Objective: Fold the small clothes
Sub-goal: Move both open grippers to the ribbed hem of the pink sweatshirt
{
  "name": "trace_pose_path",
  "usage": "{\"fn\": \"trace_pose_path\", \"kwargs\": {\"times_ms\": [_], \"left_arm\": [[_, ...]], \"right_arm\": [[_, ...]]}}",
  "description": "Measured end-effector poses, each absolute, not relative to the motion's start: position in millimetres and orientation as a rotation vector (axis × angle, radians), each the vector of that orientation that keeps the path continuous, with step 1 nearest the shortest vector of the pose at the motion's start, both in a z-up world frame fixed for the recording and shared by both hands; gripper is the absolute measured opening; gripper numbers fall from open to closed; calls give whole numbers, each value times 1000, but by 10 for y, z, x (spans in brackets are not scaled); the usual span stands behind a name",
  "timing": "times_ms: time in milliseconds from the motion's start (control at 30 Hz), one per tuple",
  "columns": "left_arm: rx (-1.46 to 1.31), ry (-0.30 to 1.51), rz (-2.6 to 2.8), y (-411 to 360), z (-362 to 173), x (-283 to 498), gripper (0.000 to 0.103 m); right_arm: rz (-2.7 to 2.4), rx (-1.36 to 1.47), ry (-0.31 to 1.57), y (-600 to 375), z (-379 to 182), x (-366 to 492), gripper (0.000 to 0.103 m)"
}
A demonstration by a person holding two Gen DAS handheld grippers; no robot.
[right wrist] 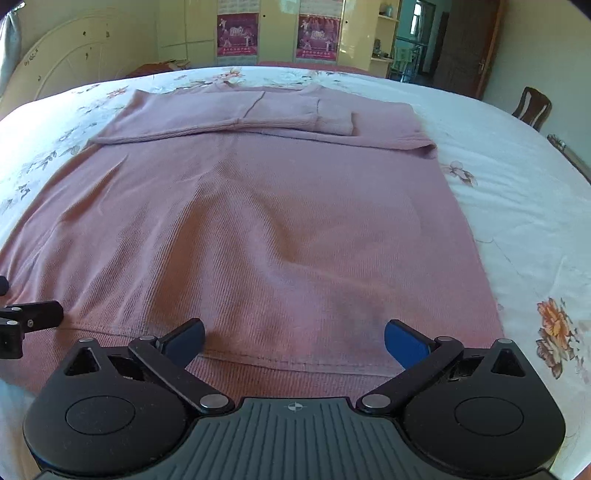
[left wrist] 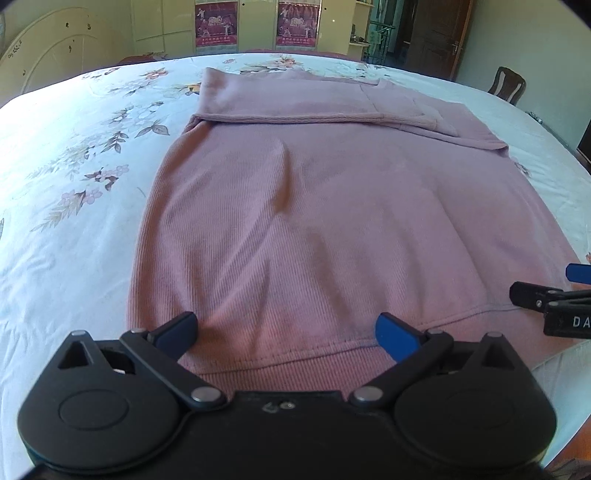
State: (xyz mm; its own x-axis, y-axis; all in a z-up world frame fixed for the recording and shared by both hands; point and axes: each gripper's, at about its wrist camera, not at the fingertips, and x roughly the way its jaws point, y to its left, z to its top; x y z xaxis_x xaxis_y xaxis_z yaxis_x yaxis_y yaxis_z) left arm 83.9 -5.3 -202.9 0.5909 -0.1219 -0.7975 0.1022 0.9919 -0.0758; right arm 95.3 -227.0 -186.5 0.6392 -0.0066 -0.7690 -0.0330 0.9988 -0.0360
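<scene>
Both your grippers, left (left wrist: 286, 328) and right (right wrist: 293, 338), stand released with jaws spread wide, each poised over the near ribbed hem of the garment with nothing clasped between the blue pads. One bed (left wrist: 55, 258), covered by a white floral sheet, carries everything; its far edge meets the cream wardrobe (left wrist: 155, 26). One pink sweater (left wrist: 314, 221) lies flat along the middle of the bed, hem toward the near edge, its two sleeves folded across the chest at the far end. Two red posters (left wrist: 216, 24) hang on the wardrobe doors; their print is too small to read. One wooden chair (left wrist: 508, 85) beyond the bed's right edge is partly hidden.
</scene>
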Motion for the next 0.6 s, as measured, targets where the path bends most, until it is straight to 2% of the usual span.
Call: {"fn": "trace_pose_path", "kwargs": {"times_ms": [233, 300, 367, 500, 600], "left_arm": [[-23, 912, -133, 88, -2059, 750, 102], [-21, 907, -137, 123, -2031, 723, 96], [-24, 897, -131, 177, -1973, 691, 82], [-44, 891, -105, 351, -1905, 633, 82], [-57, 893, -73, 492, -1885, 601, 86]], "right_arm": [[-7, -21, 923, -2407, -1969, 797, 102], [-25, -25, 916, -2447, -1916, 751, 102], [-39, -38, 899, -2493, -1854, 696, 102], [-80, 6, 881, -2709, -1753, 589, 102], [-117, 28, 884, -2881, -1727, 534, 102]]}}
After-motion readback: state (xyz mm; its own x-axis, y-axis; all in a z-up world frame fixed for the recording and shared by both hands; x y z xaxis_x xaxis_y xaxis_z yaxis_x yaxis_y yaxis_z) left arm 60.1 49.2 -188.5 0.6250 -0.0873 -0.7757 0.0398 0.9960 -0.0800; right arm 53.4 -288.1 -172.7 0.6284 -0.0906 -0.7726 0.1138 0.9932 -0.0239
